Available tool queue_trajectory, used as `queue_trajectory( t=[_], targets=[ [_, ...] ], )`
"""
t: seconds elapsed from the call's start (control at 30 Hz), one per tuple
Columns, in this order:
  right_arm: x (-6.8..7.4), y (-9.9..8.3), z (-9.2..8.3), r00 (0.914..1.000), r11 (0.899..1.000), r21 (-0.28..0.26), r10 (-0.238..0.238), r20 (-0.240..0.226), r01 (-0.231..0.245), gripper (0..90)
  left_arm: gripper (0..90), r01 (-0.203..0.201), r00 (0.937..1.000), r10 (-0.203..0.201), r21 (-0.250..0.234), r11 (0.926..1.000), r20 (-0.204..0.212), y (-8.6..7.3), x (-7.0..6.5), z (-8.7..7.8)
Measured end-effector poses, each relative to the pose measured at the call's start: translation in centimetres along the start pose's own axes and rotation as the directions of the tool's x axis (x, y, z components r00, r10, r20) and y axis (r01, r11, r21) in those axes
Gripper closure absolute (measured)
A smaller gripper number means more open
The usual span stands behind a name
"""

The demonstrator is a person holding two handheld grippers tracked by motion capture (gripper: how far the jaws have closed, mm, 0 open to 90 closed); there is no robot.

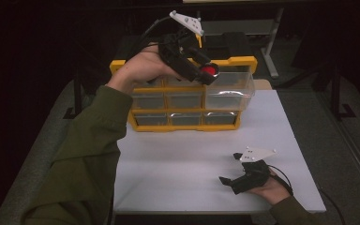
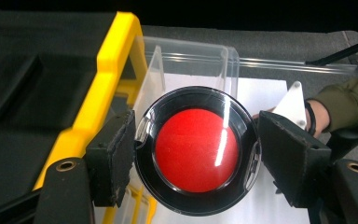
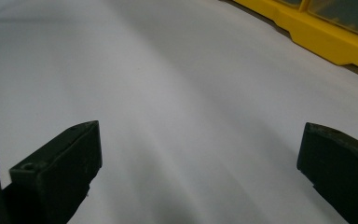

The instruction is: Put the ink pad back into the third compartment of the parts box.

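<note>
A round black-rimmed case with a red disc (image 2: 196, 149) inside sits between the pads of my left gripper (image 2: 196, 161), which is shut on it. In the high view that gripper (image 1: 207, 74) hangs above the top right corner of a yellow organizer (image 1: 241, 61), over a clear drawer (image 1: 229, 91) that is pulled out. The drawer's clear walls (image 2: 186, 60) lie just behind the round case. My right gripper (image 1: 229, 168) rests low on the white table (image 1: 178, 164) at the front right, open, with nothing between its jaws (image 3: 200, 172).
The organizer has several small clear drawers in yellow rows (image 1: 185, 118) and a black top (image 2: 37, 93). Its yellow base (image 3: 317, 42) stands beyond my right gripper. Dark floor surrounds the table.
</note>
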State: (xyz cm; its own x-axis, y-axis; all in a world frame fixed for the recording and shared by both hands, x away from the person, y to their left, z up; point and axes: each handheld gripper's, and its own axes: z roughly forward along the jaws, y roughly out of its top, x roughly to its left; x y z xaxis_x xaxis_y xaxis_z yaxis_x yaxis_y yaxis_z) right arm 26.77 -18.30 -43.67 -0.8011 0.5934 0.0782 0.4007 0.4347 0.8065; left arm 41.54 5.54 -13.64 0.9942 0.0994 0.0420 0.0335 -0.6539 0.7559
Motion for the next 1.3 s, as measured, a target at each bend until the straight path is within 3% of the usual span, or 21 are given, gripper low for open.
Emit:
queue_trajectory(
  t=[0.4, 0.8, 0.97, 1.17, 1.3],
  targets=[
    [0.0, 0.0, -0.1, 1.0, 1.0, -0.007, 0.001, -0.008, -0.001, 0.0, 29.7, -0.007, 0.9998, 0.007, 0.02, 0.9998, 0.018, 1.3, 0.7, 2.9],
    [0.0, 0.0, -0.1, 0.9999, 1.0, -0.009, -0.001, -0.012, 0.0, 0.0, 29.3, 0.023, 0.9992, -0.025, 0.056, 0.9981, 0.032, 0.6, 1.7, 5.1],
    [-0.1, 0.0, -0.1, 0.9999, 1.0, -0.011, 0.001, -0.012, -0.001, 0.0, 25.7, 0.026, 0.9983, -0.028, 0.038, 0.9989, 0.051, 0.6, 1.7, 5.0],
    [-0.1, 0.0, -0.2, 0.9998, 1.0, -0.015, -0.003, -0.019, 0.003, 0.0, 25.1, 0.035, 0.9984, -0.035, 0.006, 0.9994, 0.043, 0.1, 1.5, 3.7],
    [-0.3, 0.0, -0.1, 0.9998, 1.0, -0.015, 0.001, -0.017, -0.001, 0.0, 24.4, 0.04, 0.9991, -0.04, 0.0, 0.9992, 0.016, -0.9, 1.1, 2.5]
  ],
)
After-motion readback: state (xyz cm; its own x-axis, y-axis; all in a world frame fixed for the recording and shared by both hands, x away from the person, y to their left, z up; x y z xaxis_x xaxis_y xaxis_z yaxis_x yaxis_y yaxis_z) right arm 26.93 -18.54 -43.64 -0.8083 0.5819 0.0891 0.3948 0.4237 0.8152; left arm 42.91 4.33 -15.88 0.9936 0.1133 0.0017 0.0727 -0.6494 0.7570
